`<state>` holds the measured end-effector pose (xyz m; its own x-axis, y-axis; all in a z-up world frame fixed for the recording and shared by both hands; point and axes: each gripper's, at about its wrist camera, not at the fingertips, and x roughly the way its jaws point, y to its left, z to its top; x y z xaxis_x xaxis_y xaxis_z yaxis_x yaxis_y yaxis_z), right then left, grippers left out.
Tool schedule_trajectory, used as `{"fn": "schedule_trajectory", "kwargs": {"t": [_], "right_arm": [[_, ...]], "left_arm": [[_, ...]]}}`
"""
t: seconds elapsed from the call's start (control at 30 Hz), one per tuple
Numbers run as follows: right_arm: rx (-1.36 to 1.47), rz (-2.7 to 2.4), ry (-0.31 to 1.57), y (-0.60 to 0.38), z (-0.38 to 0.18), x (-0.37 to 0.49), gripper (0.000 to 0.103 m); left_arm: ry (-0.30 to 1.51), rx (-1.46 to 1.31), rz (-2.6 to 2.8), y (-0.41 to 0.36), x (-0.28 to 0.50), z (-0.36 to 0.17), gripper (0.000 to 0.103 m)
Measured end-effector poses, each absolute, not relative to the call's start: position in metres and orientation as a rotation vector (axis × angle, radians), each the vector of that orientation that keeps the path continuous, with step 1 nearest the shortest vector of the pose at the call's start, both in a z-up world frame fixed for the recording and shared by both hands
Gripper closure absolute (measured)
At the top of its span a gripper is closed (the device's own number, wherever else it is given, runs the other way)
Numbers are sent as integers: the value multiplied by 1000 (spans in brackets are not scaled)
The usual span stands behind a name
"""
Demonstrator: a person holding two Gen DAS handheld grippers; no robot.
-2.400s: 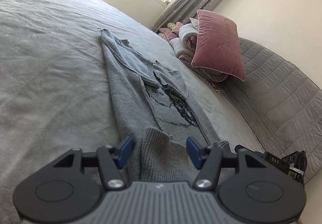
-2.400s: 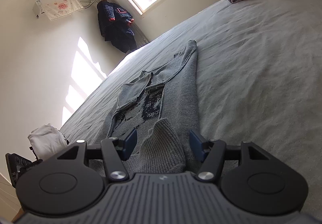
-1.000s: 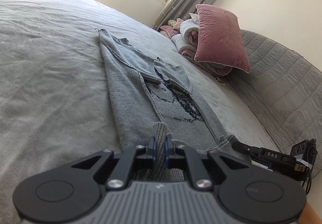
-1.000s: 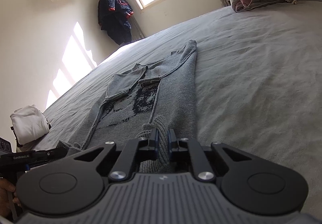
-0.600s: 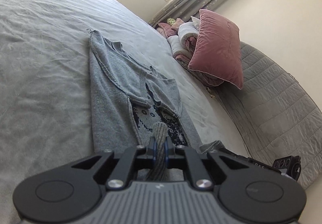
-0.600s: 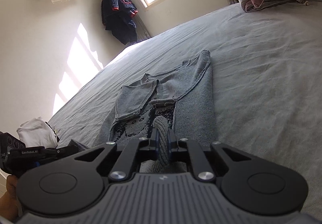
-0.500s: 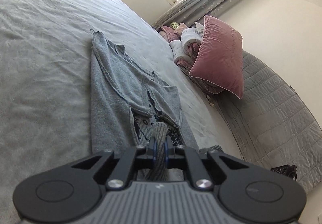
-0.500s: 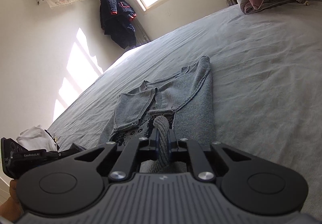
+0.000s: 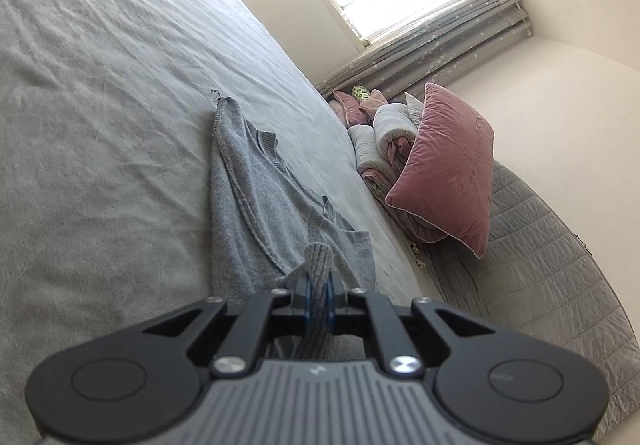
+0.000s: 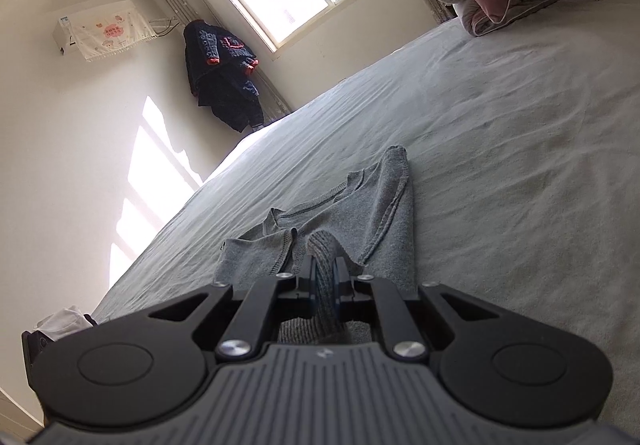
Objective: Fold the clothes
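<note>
A grey knit sweater [image 9: 248,201] lies lengthwise on the grey bed, its sleeves folded in over the chest. My left gripper [image 9: 317,287] is shut on the ribbed hem, which bulges up between the blue pads. In the right wrist view the same sweater [image 10: 368,213] stretches away toward the neckline, and my right gripper [image 10: 325,277] is shut on another part of the ribbed hem. Both grippers hold the hem above the sweater's upper half, so the lower body with its dark pattern is hidden beneath them.
A pink pillow [image 9: 444,169] leans on rolled bedding [image 9: 384,133] by the quilted headboard [image 9: 560,245]. Wrinkled grey sheet [image 10: 520,149] spreads wide around the sweater. A dark jacket [image 10: 220,73] hangs in the corner by the window. White cloth [image 10: 64,321] sits at the bed's edge.
Both grippers have carried the hem forward over the sweater toward the neckline, covering the dark pattern. The other gripper has dropped out of the left wrist view. Both views have rolled.
</note>
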<state>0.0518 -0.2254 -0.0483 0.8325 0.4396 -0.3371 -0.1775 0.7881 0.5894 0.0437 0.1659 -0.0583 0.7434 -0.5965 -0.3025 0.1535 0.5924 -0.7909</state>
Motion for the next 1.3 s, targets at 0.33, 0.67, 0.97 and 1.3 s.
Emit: {"fn": "schedule_trajectory", "kwargs": {"t": [0.33, 0.67, 0.97, 1.3], "right_arm": [[526, 294, 550, -217, -68, 77, 92], [369, 178, 574, -206, -64, 65, 48], [298, 236, 503, -192, -36, 38, 37], [40, 321, 586, -154, -63, 27, 36]], "left_arm": [[628, -669, -363, 147, 70, -69, 96], [595, -532, -276, 141, 61, -51, 63], [457, -343, -314, 124, 25, -20, 44], [538, -129, -364, 101, 12, -43, 43]]}}
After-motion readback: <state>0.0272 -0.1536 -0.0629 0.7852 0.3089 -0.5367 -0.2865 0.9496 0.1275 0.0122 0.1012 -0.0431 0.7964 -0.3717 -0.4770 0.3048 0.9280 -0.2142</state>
